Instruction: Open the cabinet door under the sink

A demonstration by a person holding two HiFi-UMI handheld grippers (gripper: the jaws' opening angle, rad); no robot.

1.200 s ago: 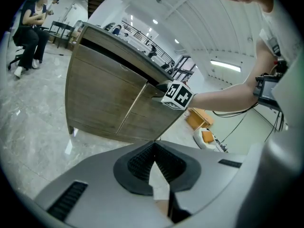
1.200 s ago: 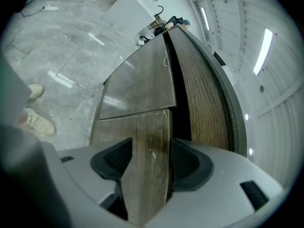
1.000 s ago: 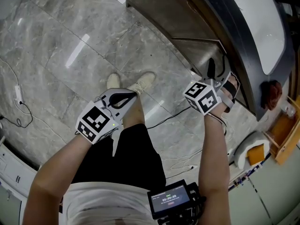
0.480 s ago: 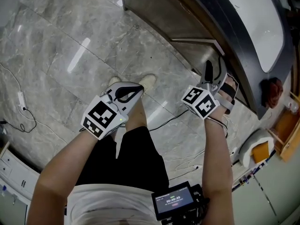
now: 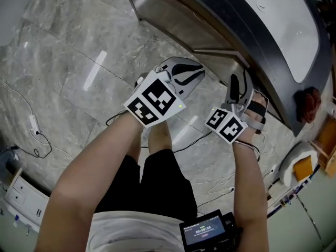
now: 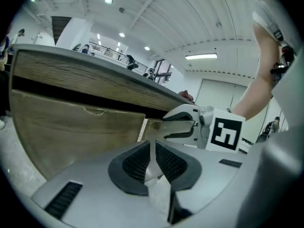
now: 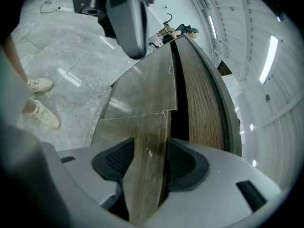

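Note:
The wood-grain cabinet door (image 5: 216, 55) (image 7: 147, 141) hangs under the dark counter and stands slightly ajar. My right gripper (image 5: 239, 86) (image 7: 149, 163) straddles its top edge. Its jaws have just been closing, and both pads (image 7: 116, 160) now lie against the panel's faces. My left gripper (image 5: 195, 72) (image 6: 153, 163) hovers shut and empty just left of the right one, in front of the door. In the left gripper view the right gripper (image 6: 190, 127) shows on the door's edge, and the neighbouring closed door (image 6: 80, 132) fills the left side.
The white sink basin (image 5: 286, 25) sits in the dark counter (image 5: 247, 20) above the doors. Grey marble floor (image 5: 79, 46) lies to the left, with cables (image 5: 37, 135) on it. My shoes (image 7: 40, 103) stand near the cabinet. A wooden shelf with orange items (image 5: 307, 164) is at the right.
My left gripper has swung up and to the right toward the cabinet, rolling as it went, and now sits beside the right gripper. The right gripper has stayed on the door's edge.

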